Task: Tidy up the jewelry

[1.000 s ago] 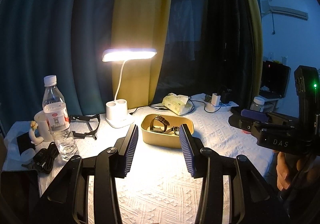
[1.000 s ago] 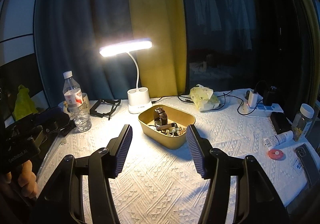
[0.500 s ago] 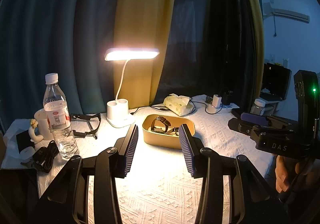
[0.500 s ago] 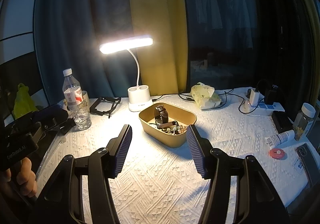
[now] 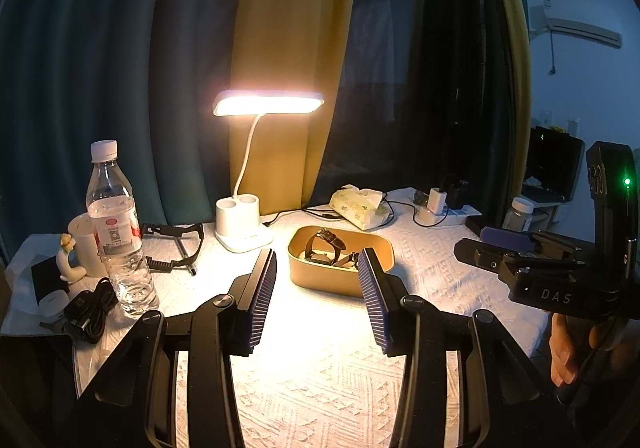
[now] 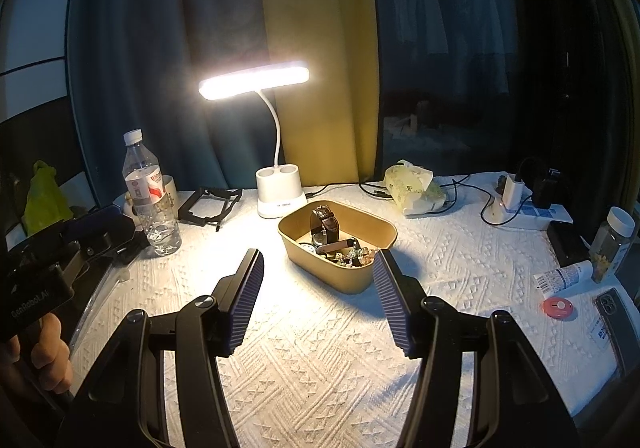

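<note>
I hold my left gripper [image 5: 316, 300] and my right gripper [image 6: 318, 300] above the white textured tablecloth [image 6: 320, 360], both with jaws apart and nothing between them. The jewelry lies in the tan oval tray [image 6: 370, 226] under the desk lamp [image 6: 254, 81], ahead of both grippers and not touched by either. In the tray I see a brown-strap watch [image 6: 326, 221] standing on its edge, a second watch lying flat, and a small heap of beaded pieces [image 6: 354, 256] at the near end.

I judge several risks here. The heap looks tangled, so one piece may drag others out. The watch strap can slip from my ribbed pads. The tray seems light; a push on its rim may slide it toward the lamp base. The water bottle [image 5: 116, 224] stands near my left side, and a wide sweep could tip it.
</note>
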A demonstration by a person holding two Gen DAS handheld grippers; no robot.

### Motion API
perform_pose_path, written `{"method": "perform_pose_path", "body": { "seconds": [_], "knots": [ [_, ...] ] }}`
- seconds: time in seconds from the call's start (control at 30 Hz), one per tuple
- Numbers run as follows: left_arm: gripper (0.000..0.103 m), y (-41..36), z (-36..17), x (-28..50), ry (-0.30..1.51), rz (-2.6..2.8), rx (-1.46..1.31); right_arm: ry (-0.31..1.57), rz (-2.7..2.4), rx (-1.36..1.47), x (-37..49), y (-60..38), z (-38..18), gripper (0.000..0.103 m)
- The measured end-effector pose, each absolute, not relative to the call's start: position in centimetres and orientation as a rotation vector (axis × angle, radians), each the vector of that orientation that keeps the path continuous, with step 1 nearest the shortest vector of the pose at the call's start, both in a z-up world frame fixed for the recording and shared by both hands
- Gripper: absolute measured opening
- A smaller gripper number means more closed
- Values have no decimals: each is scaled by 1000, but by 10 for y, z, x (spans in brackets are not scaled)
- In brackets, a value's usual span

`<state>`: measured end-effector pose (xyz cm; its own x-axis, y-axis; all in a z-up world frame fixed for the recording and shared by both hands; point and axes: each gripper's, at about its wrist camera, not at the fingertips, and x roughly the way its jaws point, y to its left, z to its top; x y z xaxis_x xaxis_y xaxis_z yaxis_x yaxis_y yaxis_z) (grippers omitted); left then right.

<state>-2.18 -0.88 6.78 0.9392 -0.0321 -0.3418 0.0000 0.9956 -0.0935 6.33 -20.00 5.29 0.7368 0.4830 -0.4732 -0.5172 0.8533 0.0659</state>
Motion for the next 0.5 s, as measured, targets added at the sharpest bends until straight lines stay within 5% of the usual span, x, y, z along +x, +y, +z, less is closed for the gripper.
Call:
{"method": "perform_pose_path", "body": {
  "seconds": [0.5],
  "knots": [
    [45,-8,65,-20,358,-11,-104,511,553,-74,70,-199,50,58]
  ]
}}
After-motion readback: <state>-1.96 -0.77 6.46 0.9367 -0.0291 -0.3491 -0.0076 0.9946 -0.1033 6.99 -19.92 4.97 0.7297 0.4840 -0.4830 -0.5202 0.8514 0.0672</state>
